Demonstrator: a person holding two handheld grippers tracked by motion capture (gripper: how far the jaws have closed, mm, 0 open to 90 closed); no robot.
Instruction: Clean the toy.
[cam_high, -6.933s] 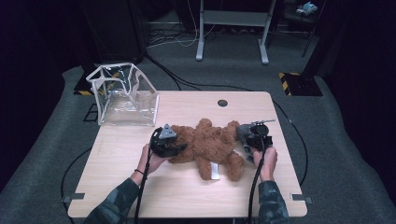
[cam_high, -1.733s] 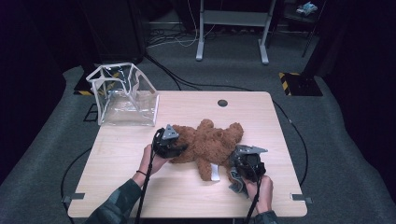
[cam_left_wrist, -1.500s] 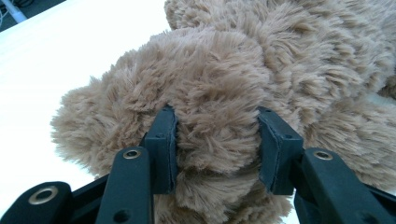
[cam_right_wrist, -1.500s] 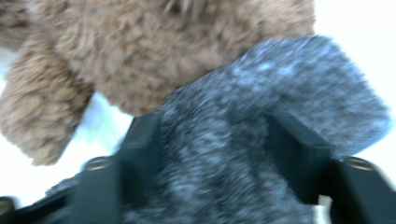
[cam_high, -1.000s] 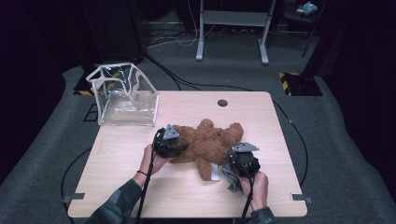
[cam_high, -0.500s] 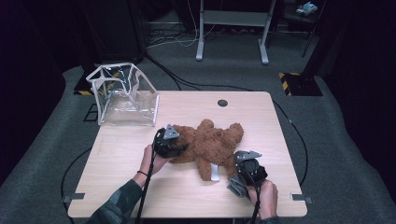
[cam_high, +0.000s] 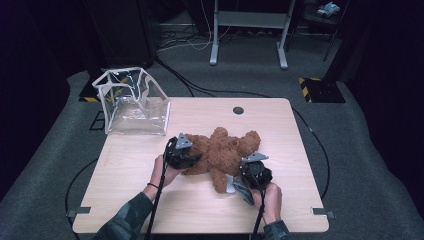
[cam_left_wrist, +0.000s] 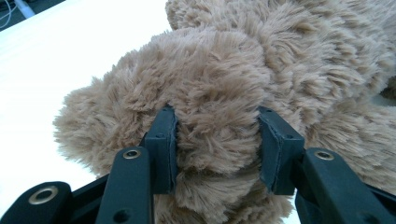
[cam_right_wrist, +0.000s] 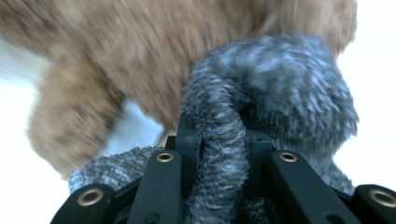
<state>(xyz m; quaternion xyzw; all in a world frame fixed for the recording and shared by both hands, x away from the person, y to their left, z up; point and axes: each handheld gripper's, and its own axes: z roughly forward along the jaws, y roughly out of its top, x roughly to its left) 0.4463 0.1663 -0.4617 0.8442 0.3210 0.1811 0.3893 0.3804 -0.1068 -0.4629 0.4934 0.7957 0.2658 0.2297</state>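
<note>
One rectangular pale wood table (cam_high: 150, 200) carries one clear, soft-sided plastic bag (cam_high: 132, 102) at its far left corner and one shaggy brown plush bear (cam_high: 220, 155) at centre, whose limb the left hand-held gripper (cam_left_wrist: 217, 140) clamps, while the right hand-held gripper (cam_right_wrist: 219, 135) pinches one fuzzy grey cloth (cam_right_wrist: 280, 84) beside it.

Brown plush bear (cam_high: 222, 152), mottled grey fuzzy cloth (cam_right_wrist: 261, 116), pale wooden table (cam_high: 150, 200).

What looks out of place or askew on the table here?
Nothing looks damaged or spilled. The teddy bear lies sprawled on its side, and the clear bag overhangs the table's far-left corner, leaning slightly.
</note>
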